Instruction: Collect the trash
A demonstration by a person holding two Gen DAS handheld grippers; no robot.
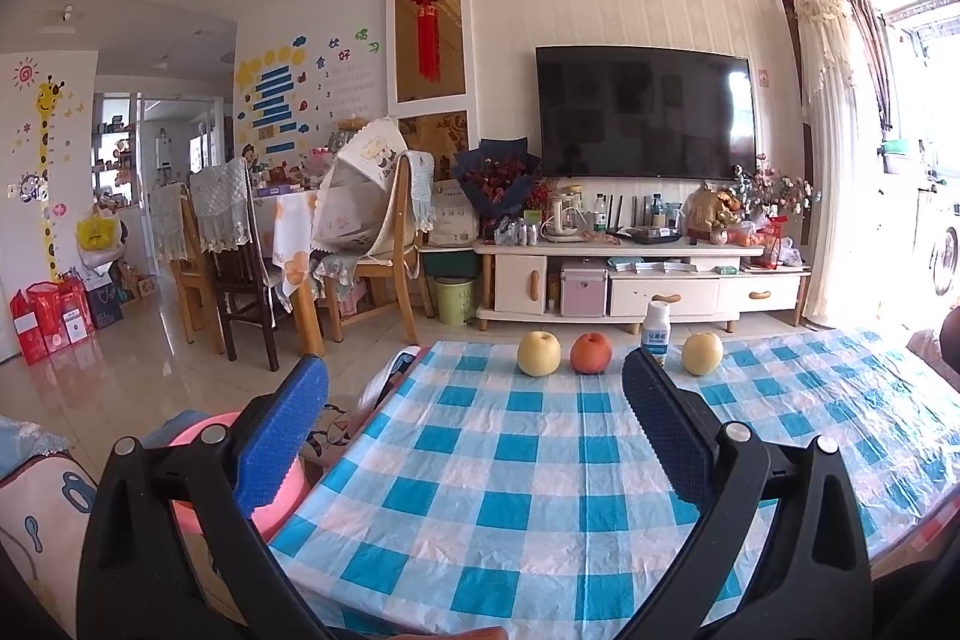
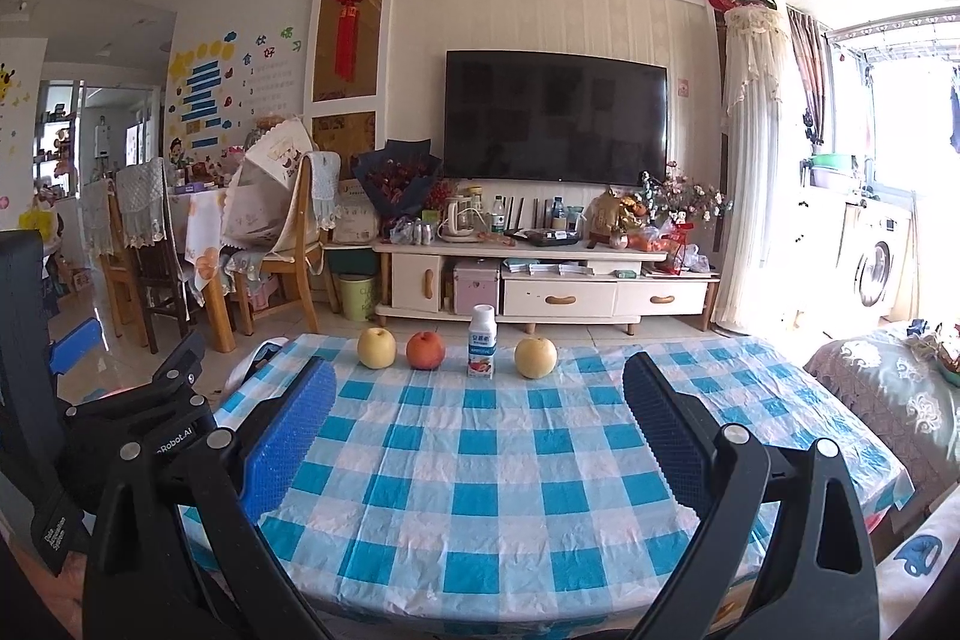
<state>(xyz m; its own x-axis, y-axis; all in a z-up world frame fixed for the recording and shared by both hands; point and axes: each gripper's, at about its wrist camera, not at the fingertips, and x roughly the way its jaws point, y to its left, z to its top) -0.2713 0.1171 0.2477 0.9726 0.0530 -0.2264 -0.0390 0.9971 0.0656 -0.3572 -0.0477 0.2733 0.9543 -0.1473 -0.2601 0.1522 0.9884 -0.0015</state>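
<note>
Blue-checked plastic tablecloth [image 2: 480, 460] lies bare from near edge to the far-edge white drink bottle [image 2: 482, 343]. Left gripper [image 1: 474, 400] and right gripper [image 2: 480, 400] hover spread, holding nothing. Tiled floor [image 1: 120, 358] lies beyond the table's left edge.

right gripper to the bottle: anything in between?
Nothing. In the right wrist view only bare checked tablecloth lies between the right gripper and the bottle.

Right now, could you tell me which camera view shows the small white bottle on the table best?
The right wrist view: the white bottle stands fully visible between the red fruit and the right-hand yellow fruit. In the left wrist view, a finger of the left tool covers the bottle's lower part, leaving only the cap and upper label visible.
</note>
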